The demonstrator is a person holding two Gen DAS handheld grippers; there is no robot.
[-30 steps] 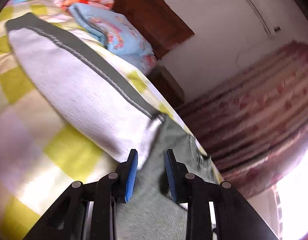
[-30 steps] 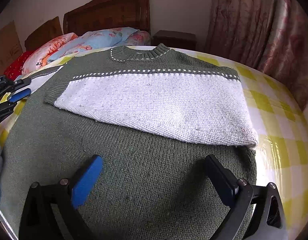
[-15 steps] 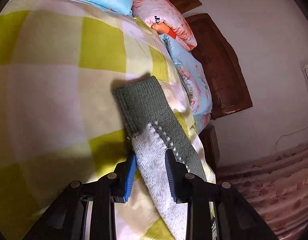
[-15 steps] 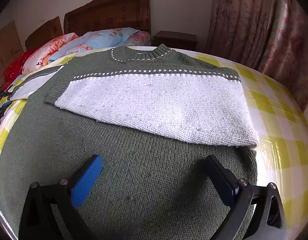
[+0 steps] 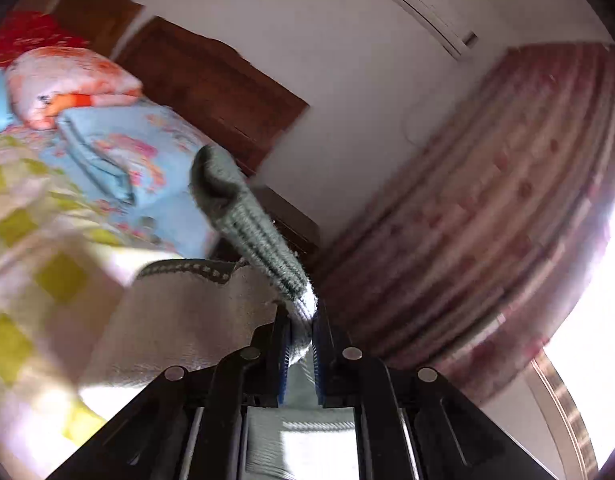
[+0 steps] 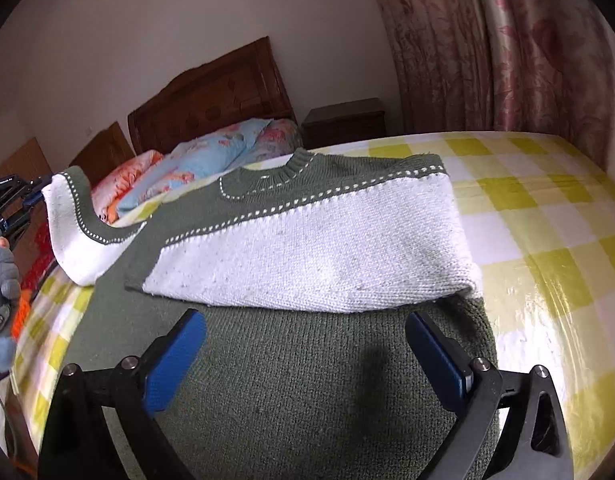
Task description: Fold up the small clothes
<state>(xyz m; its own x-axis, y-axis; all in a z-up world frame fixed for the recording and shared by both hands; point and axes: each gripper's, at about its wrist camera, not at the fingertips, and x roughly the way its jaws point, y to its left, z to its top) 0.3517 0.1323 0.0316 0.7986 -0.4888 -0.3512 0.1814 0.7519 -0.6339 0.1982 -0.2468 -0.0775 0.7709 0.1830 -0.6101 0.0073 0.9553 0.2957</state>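
- On the bed, covered with a yellow-and-white checked sheet, a green-and-white knitted sweater is laid flat with its neck toward the headboard.
- One sleeve of the sweater is seen folded across the chest; its white part lies over the green body.
- The other sleeve is seen lifted off the bed at the left edge of the right wrist view, hanging in a curve from its raised end.
- The left gripper is closed on that sleeve near the green ribbed cuff; its fingers have just been closing, and the knit is pinched between the blue pads.
- The cuff is seen sticking out beyond the fingertips, with its opening facing the camera.
- The right gripper is held over the lower green part of the sweater with its fingers spread wide; nothing is held between them.
- Pillows are stacked against the headboard; a nightstand and curtains are noted behind.
- The left wrist view is blurred.
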